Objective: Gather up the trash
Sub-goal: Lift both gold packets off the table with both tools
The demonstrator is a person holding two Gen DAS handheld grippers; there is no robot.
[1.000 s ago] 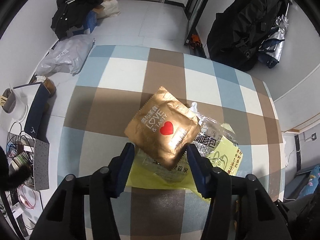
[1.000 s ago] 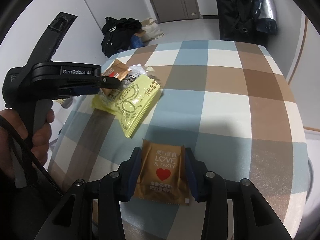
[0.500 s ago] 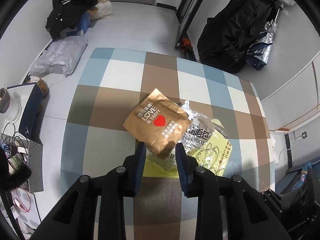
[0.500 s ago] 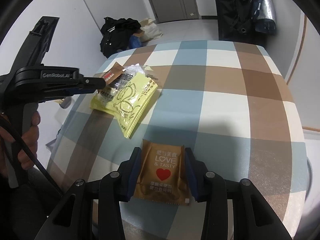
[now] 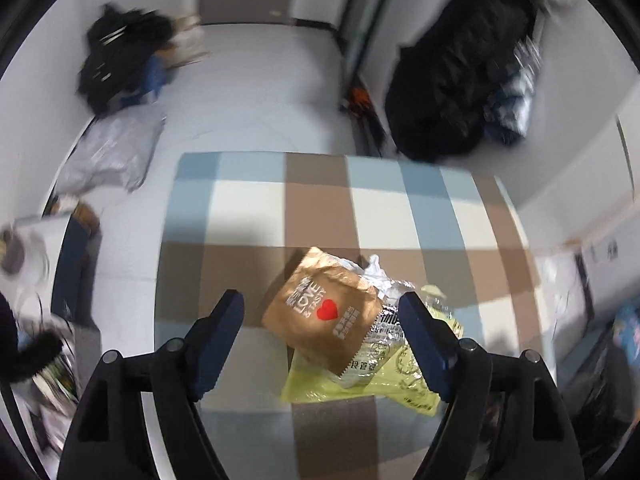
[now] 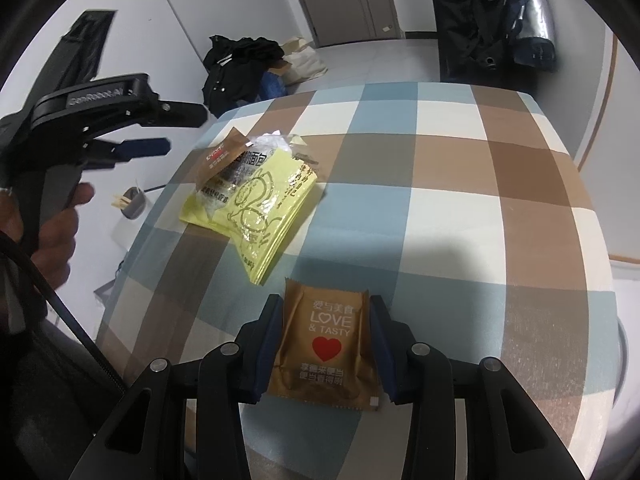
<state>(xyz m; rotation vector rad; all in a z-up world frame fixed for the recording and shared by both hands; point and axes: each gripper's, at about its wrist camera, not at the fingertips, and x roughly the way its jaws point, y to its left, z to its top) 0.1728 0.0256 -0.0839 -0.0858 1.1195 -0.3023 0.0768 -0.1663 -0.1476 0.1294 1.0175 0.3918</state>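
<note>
1. Left wrist view is motion-blurred; room edges smear, small print on the wrappers is unreadable.
2. Left gripper [image 5: 320, 312] jaws opening wide, gripping nothing; a gold snack packet [image 5: 324, 316] lies lower centre on the clear wrapper [image 5: 384, 292] and yellow wrapper [image 5: 396, 376].
3. Right gripper [image 6: 322, 332] jaws part-closed, pads against a second gold packet [image 6: 326, 340], bottom centre.
4. Checked tablecloth [image 6: 440, 200]; black clothes pile [image 6: 240, 68] on pale floor, upper left.

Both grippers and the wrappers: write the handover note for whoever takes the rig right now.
Left gripper: jaws opening, nothing between the pads; gold wrapper lies free on the pile.
Right gripper: shut on a second gold wrapper.
Pile: yellow wrapper and clear wrapper on the checked table.
Done: one gold wrapper stacked.
Left: add the right gripper's wrapper; no bin in view.
</note>
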